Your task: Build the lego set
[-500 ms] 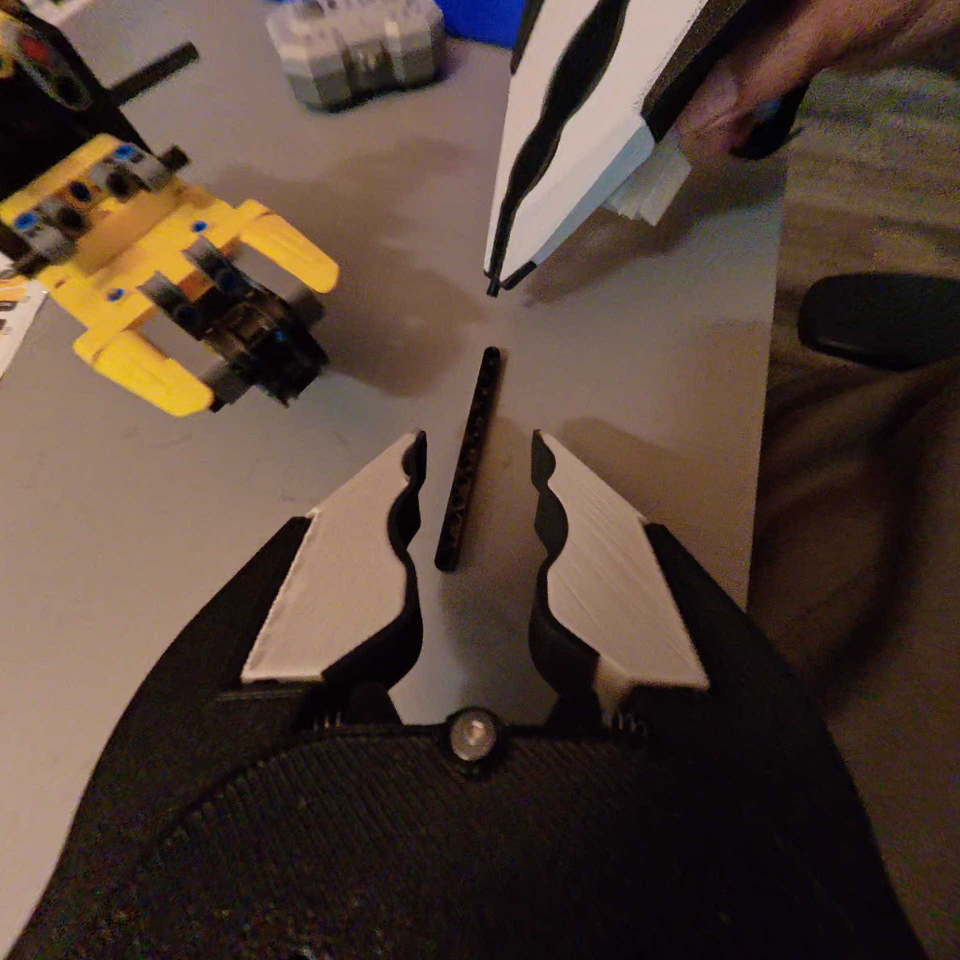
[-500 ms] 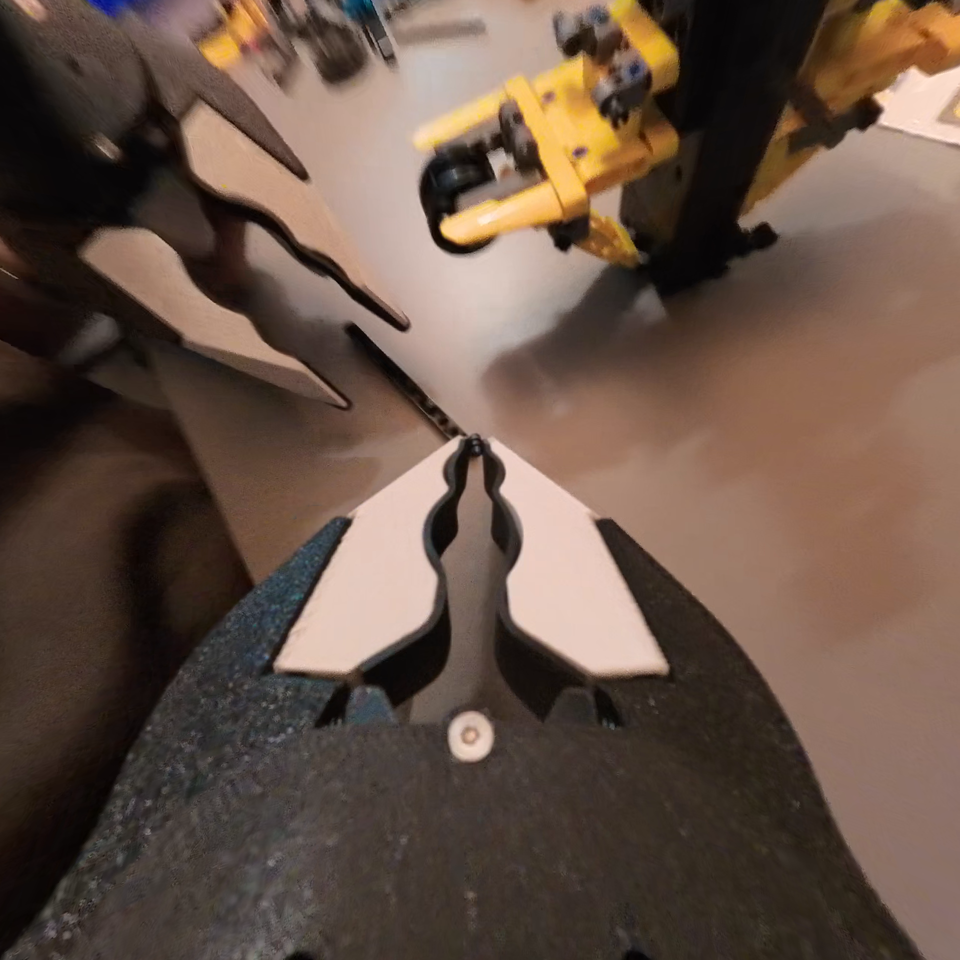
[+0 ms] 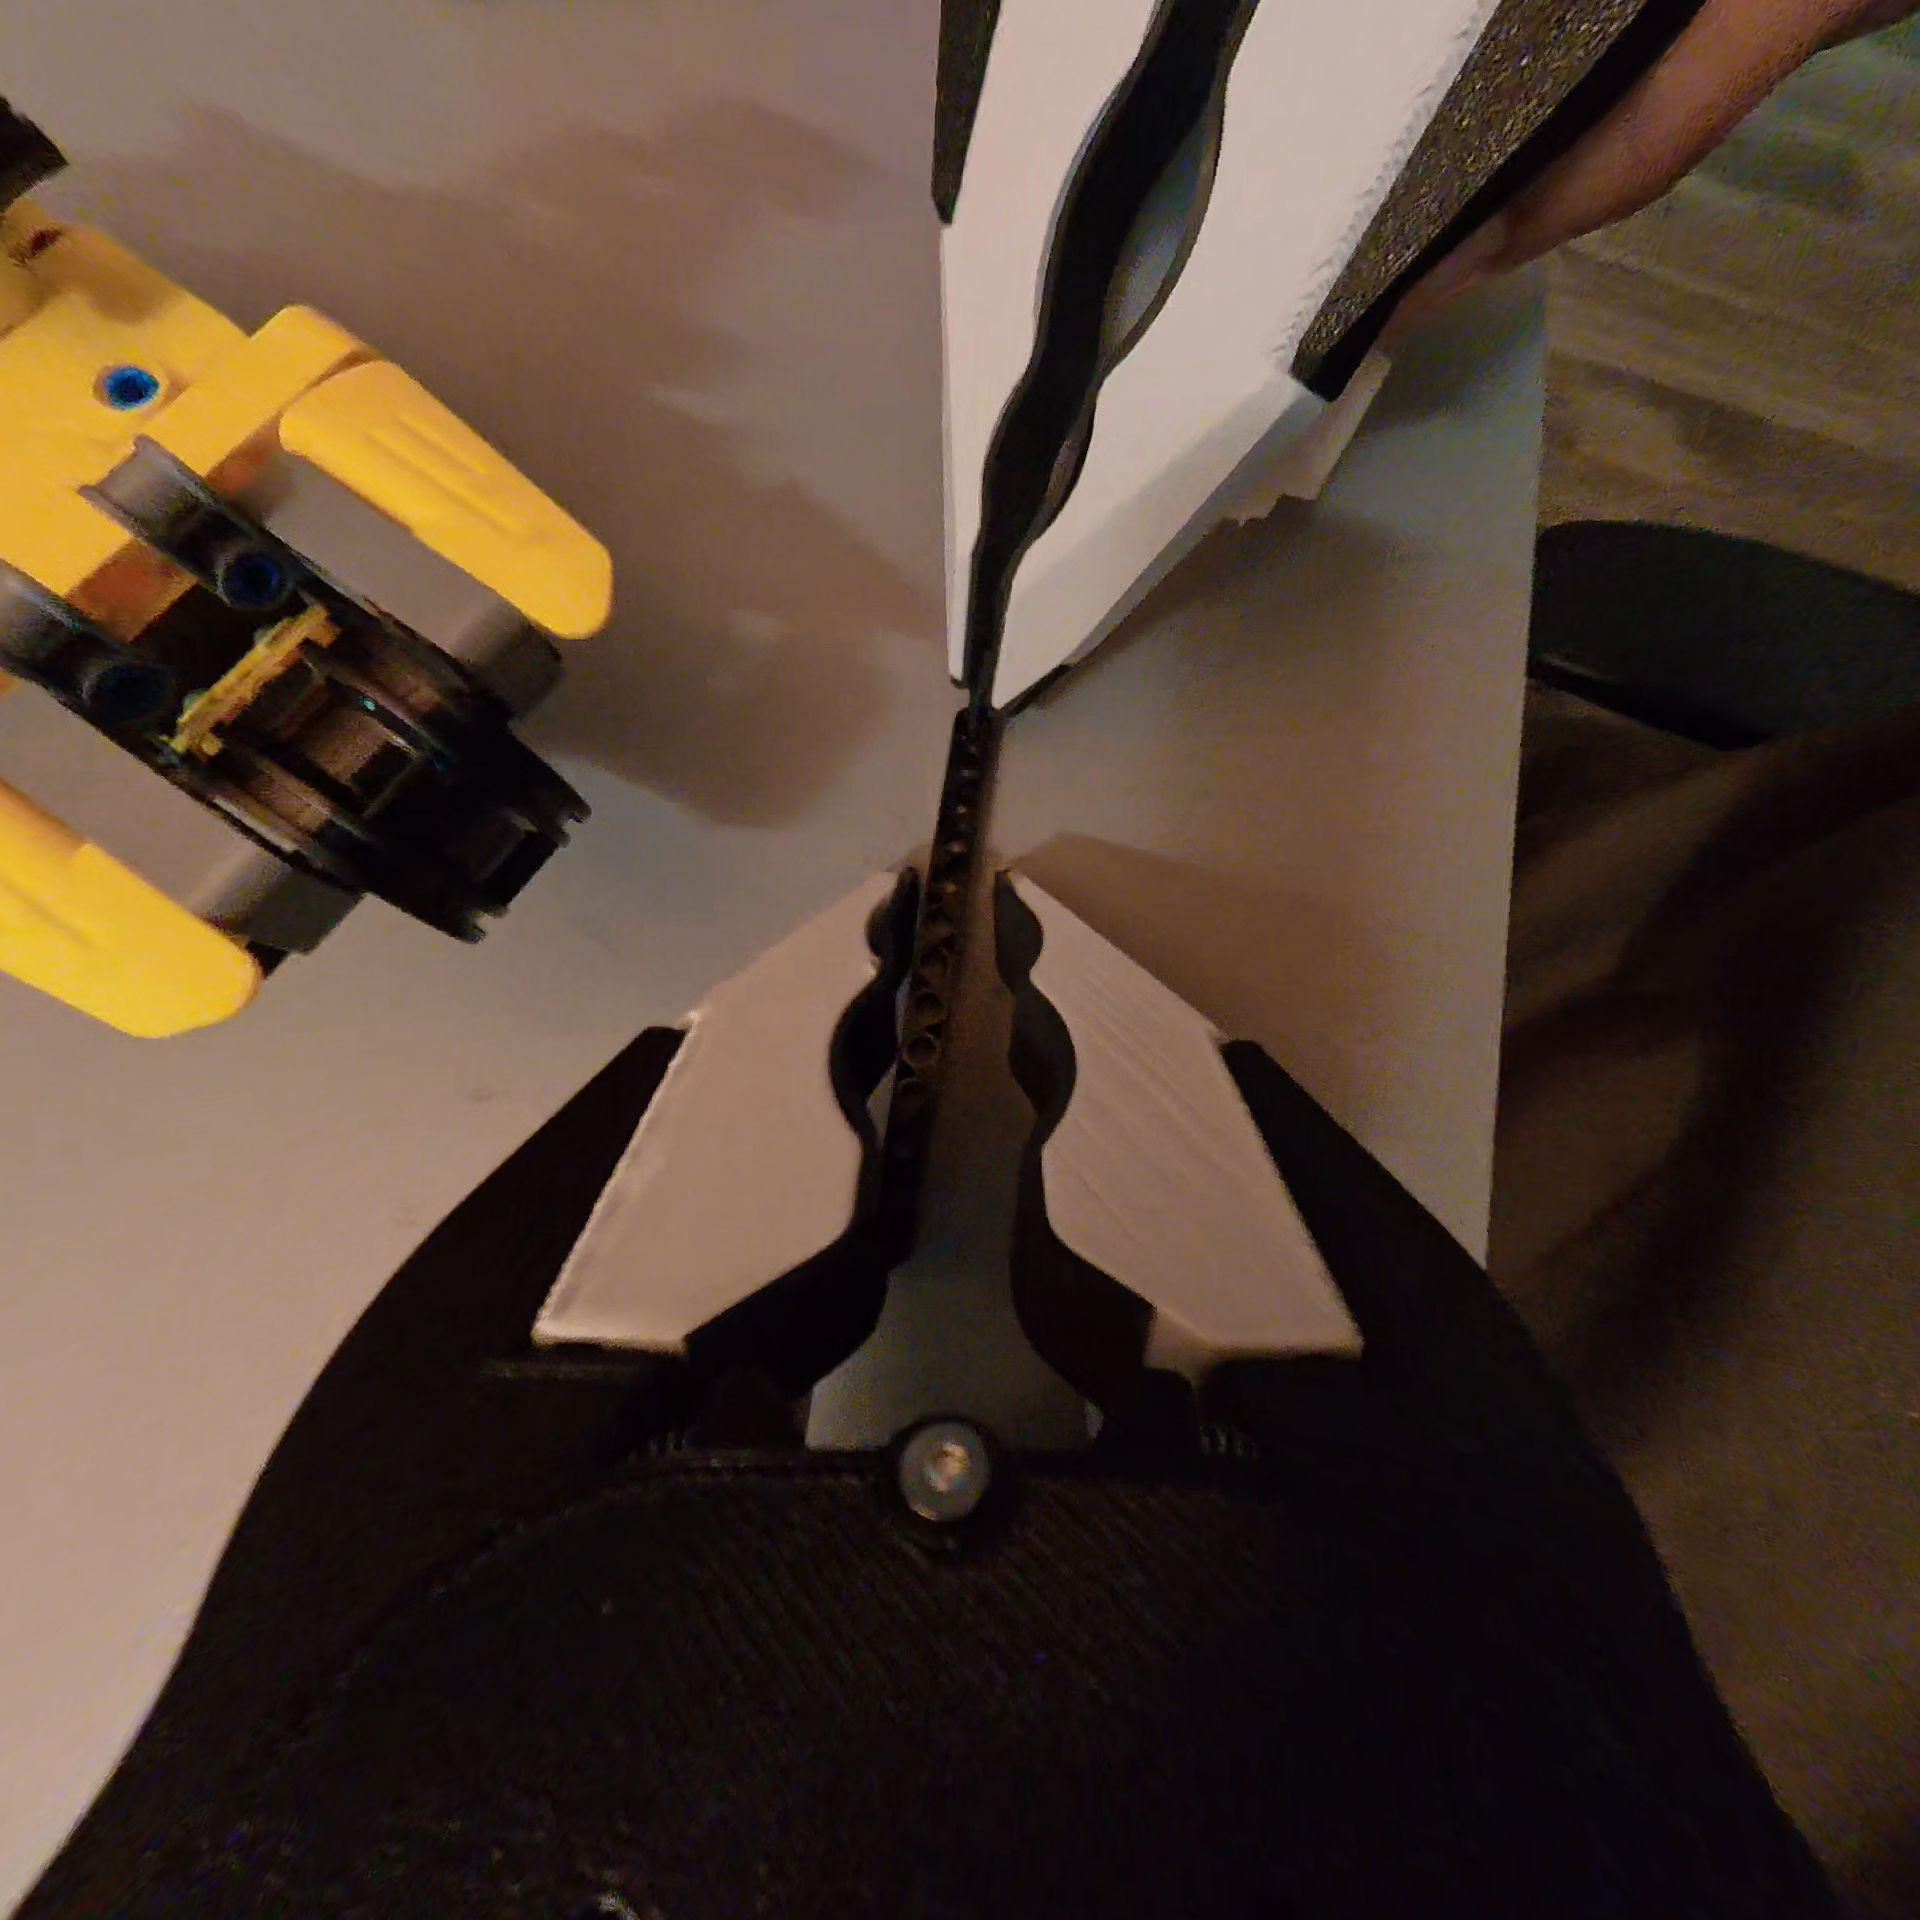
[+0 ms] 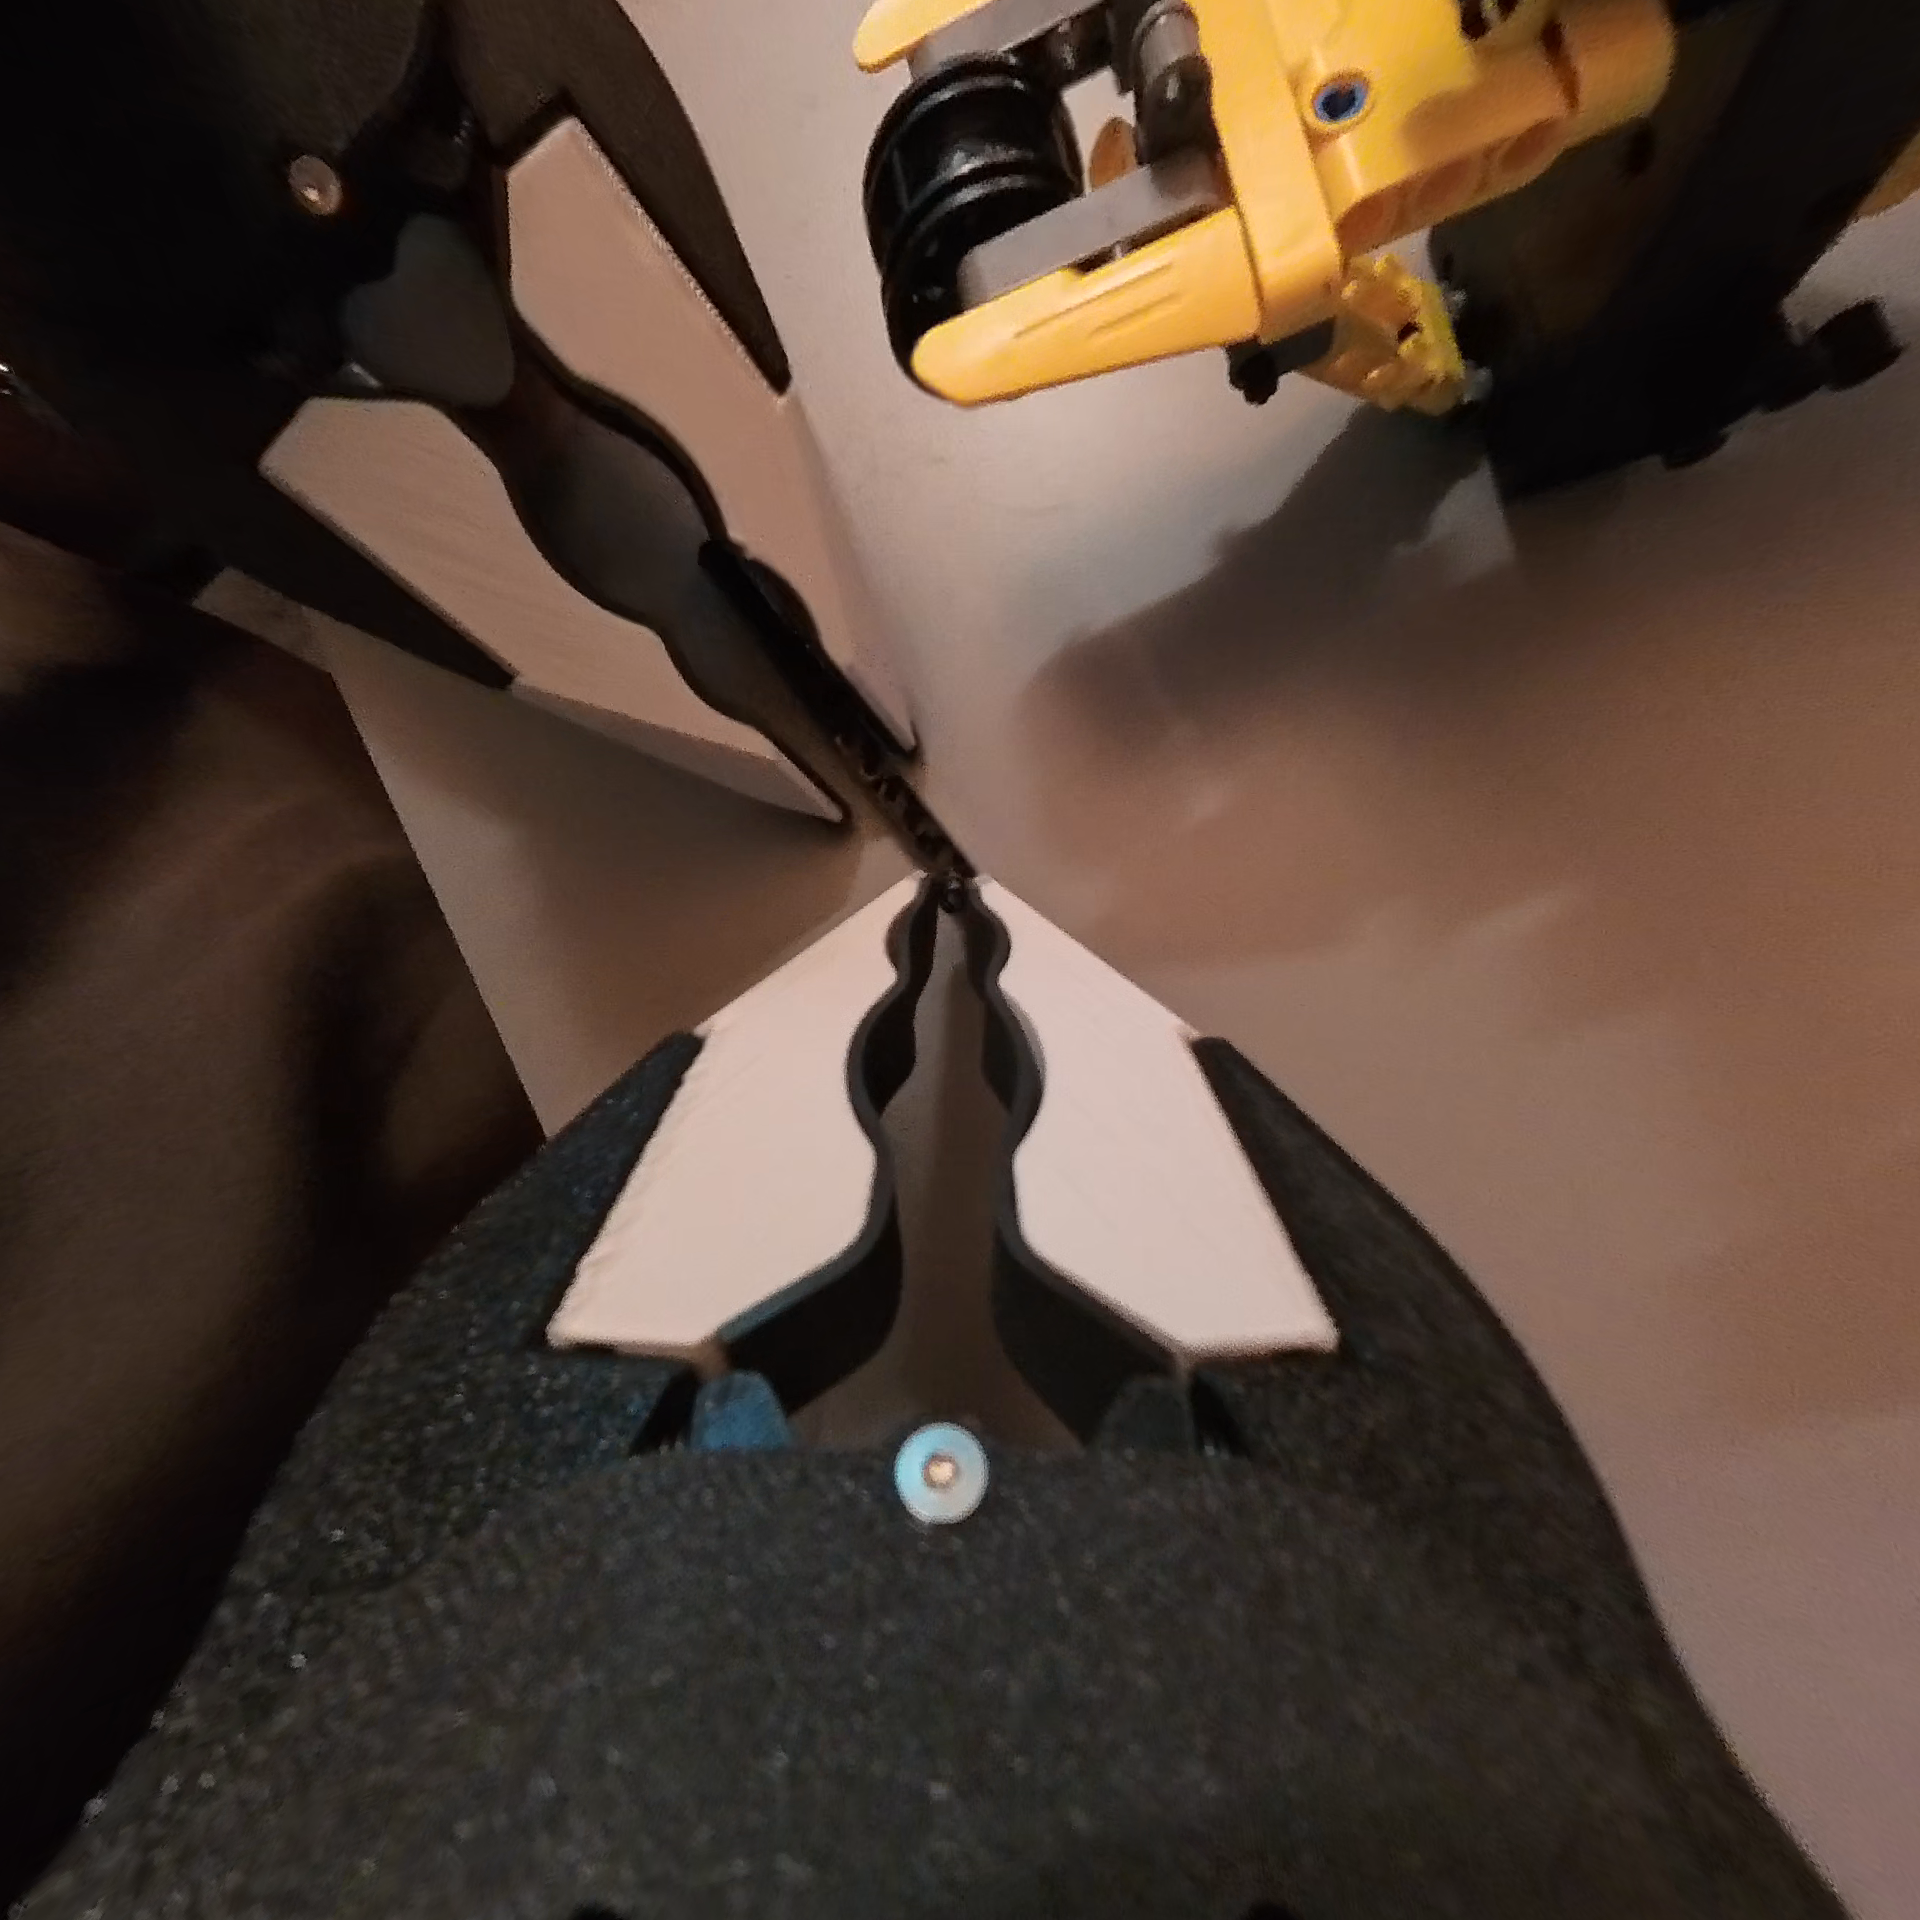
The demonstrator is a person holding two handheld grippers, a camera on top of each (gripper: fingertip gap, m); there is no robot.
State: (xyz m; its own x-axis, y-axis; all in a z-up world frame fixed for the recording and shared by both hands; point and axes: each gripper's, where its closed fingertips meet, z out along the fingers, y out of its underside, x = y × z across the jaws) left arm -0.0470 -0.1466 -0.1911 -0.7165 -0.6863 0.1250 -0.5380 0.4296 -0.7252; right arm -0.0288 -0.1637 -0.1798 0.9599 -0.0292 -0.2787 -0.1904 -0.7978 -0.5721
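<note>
Since the earlier frame we see the left gripper has narrowed onto the black holed beam, fingers now pinching its near length at frame centre. The right gripper, tips pressed together, nips the beam's far end. The beam bridges both over the grey table. A yellow-and-black brick model sits at the left; a hand shows upper right.
</note>
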